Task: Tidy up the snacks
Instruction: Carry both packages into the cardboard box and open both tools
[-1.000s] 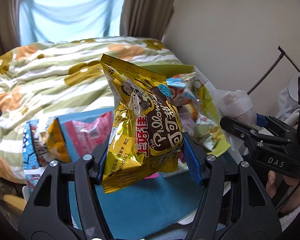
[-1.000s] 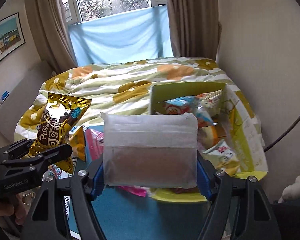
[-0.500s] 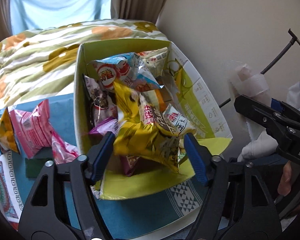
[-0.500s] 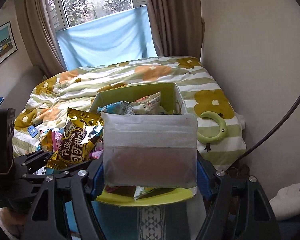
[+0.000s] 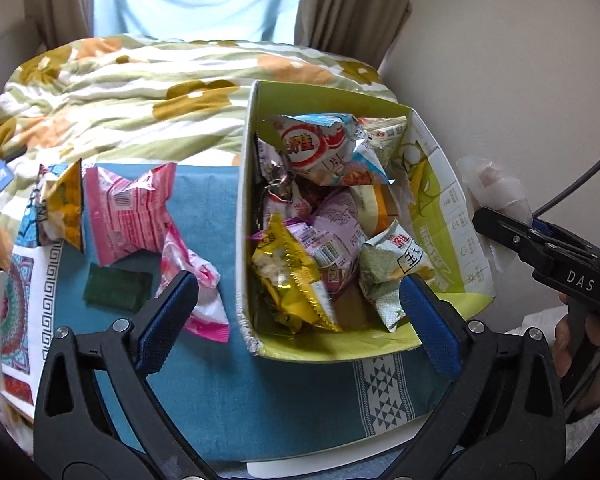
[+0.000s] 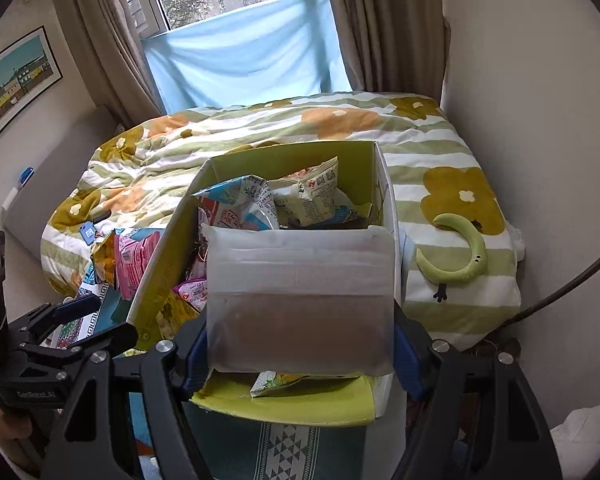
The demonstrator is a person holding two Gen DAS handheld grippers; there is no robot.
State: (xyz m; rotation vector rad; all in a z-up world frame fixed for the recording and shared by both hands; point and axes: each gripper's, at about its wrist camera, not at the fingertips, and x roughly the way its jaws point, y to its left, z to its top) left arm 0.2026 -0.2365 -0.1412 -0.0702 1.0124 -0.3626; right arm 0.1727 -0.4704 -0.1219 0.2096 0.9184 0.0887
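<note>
The left hand-held gripper (image 5: 296, 312) hangs released over the near end of the green box (image 5: 440, 216), its jaws having just been opening, and the gold snack bag (image 5: 292, 280) lies loose inside among many packets. At three o'clock, the right hand-held gripper (image 6: 300, 344) is grasping a frosted white pouch (image 6: 300, 300), not yet boxed. At nine to ten o'clock on the desk (image 5: 228, 392), pink packets (image 5: 132, 208), a yellow one (image 5: 66, 204) and a dark green sachet (image 5: 116, 290) wait; the bed (image 5: 140, 96) lies beyond.
</note>
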